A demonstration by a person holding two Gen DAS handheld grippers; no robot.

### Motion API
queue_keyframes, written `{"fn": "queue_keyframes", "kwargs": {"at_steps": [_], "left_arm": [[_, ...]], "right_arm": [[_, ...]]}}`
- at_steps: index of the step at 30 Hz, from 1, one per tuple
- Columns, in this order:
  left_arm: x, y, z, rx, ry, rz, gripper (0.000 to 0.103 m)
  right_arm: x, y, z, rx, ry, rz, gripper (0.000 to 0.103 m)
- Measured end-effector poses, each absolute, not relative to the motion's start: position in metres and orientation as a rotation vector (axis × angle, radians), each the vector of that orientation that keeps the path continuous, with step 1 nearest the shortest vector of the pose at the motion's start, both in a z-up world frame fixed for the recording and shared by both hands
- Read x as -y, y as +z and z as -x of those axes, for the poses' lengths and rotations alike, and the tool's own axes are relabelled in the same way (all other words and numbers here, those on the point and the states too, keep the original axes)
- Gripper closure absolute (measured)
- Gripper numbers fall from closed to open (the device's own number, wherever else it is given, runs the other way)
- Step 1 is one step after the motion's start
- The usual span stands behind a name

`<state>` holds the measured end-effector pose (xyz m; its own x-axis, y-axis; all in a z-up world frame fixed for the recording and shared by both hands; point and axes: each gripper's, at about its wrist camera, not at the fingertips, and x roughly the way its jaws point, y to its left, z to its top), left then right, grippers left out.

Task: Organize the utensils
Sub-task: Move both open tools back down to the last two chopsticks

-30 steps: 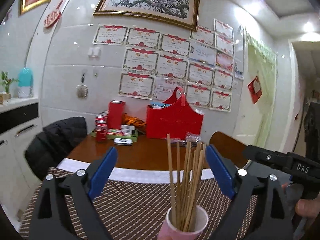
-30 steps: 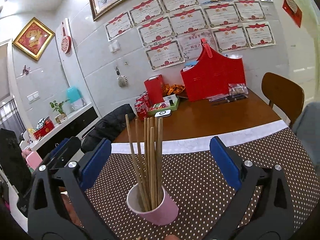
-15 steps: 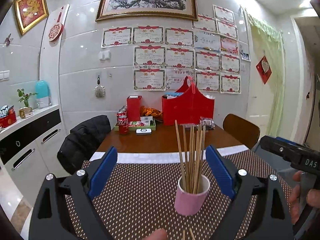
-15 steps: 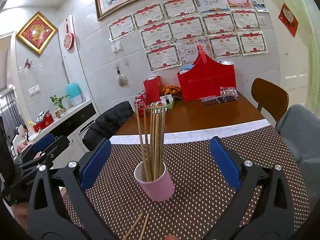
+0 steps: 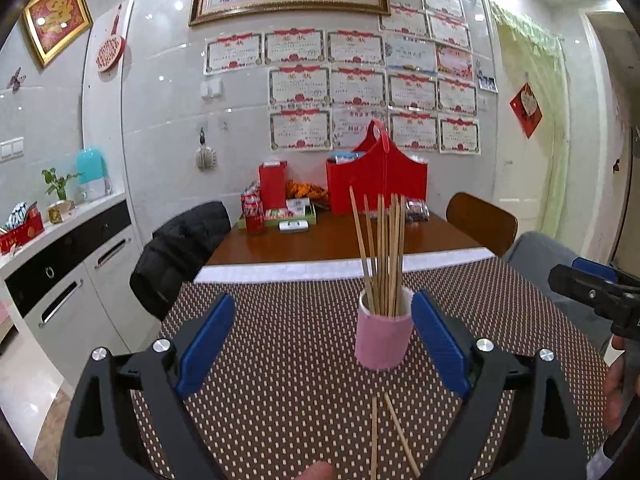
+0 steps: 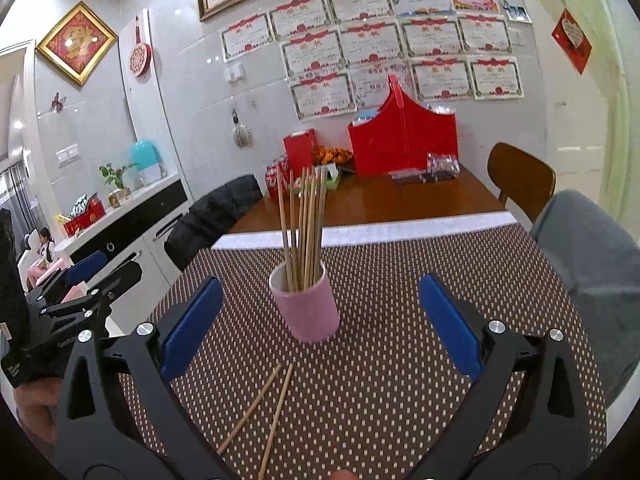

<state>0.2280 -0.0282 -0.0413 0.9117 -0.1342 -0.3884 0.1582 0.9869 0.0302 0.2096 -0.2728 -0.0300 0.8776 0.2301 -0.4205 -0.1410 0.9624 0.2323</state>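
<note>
both the left gripper [image 5: 320, 344] and right gripper [image 6: 320, 320] spread wide and empty, pink cup [image 6: 306, 306] of chopsticks [image 6: 304, 224] mid-frame, two loose chopsticks [image 6: 260, 408] flat at bottom centre, so probably easy to clip the top-heavy cup and tip it when reaching for those.

Black claw [image 5: 323, 336] frames, blue pads [image 5: 206, 346], silver screws [image 5: 161, 345].
</note>
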Motion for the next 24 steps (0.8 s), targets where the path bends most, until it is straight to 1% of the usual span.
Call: {"fn": "queue_keyframes", "kwargs": {"at_steps": [6, 12, 16, 24], "left_arm": [[0.026, -0.071, -0.227, -0.492, -0.161, -0.079, 0.015], [0.030, -0.125, -0.236, -0.676, -0.191, -0.133, 0.015], [0.036, -0.156, -0.238, -0.761, -0.203, -0.170, 0.015], [0.046, -0.194, -0.243, -0.861, -0.219, -0.182, 0.015]], "right_arm": [[0.271, -0.055, -0.203, -0.539, 0.189, -0.190, 0.006], [0.274, -0.089, -0.203, -0.629, 0.183, -0.208, 0.006], [0.273, -0.110, -0.206, -0.685, 0.185, -0.218, 0.006], [0.269, -0.134, -0.207, -0.746, 0.198, -0.221, 0.006]]}}
